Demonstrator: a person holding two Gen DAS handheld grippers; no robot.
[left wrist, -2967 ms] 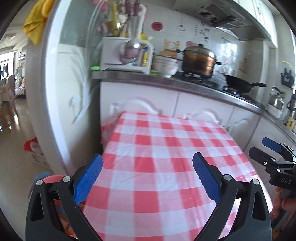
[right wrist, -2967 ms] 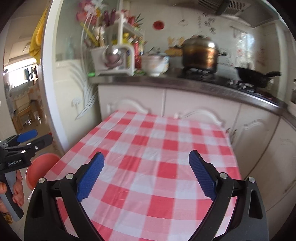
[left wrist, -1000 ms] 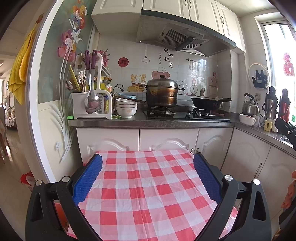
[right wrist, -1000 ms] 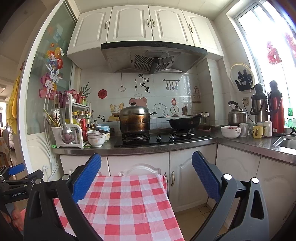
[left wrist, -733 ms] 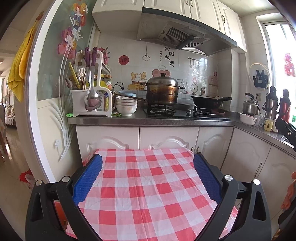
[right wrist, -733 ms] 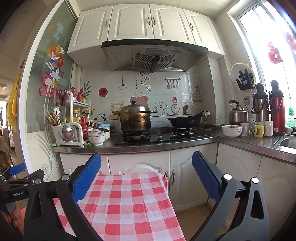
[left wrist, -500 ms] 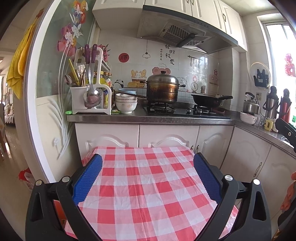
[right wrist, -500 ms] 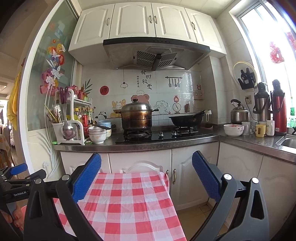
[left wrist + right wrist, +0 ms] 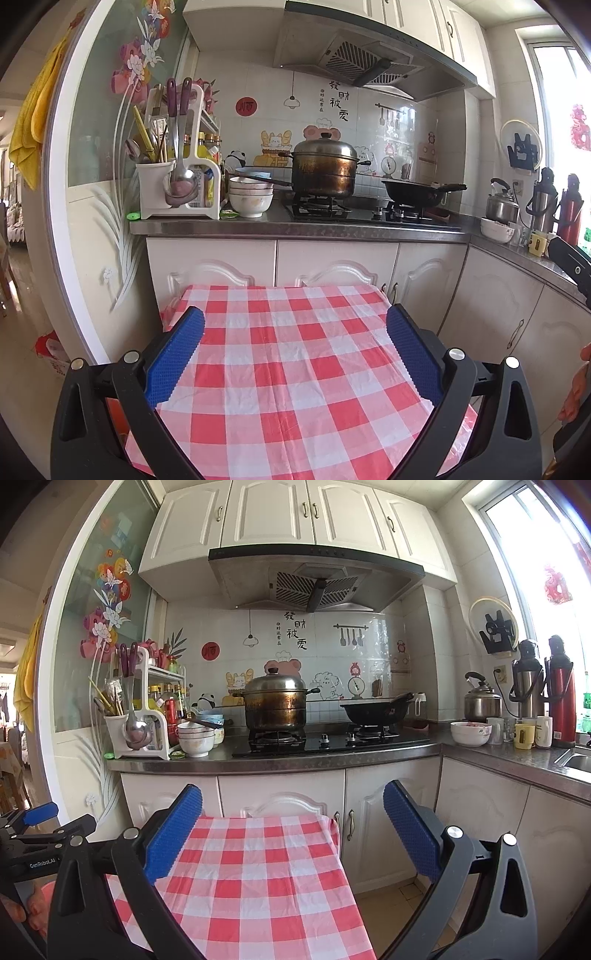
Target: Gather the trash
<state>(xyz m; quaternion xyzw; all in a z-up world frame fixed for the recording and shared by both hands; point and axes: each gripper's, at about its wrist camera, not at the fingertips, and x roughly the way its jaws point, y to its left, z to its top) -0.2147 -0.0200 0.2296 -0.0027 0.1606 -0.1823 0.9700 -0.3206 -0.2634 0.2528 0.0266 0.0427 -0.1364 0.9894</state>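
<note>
I am holding the left tool (image 9: 295, 347) and right tool (image 9: 291, 823) spread wide and empty above the checked worktop (image 9: 288, 369), searching, since no trash is showing anywhere yet.

Steel pot (image 9: 275, 702) and black wok (image 9: 373, 709) on the stove, checked tablecloth (image 9: 291, 354) below.

Kitchen, white cabinets (image 9: 266, 513) above and below a dark counter (image 9: 332, 758). Tiled wall (image 9: 369, 657) with cartoon stickers, range hood (image 9: 314, 579). Bright window (image 9: 546, 554) on the right. Red-checked tablecloth (image 9: 288, 362) in front, beige floor tiles (image 9: 391, 897).
</note>
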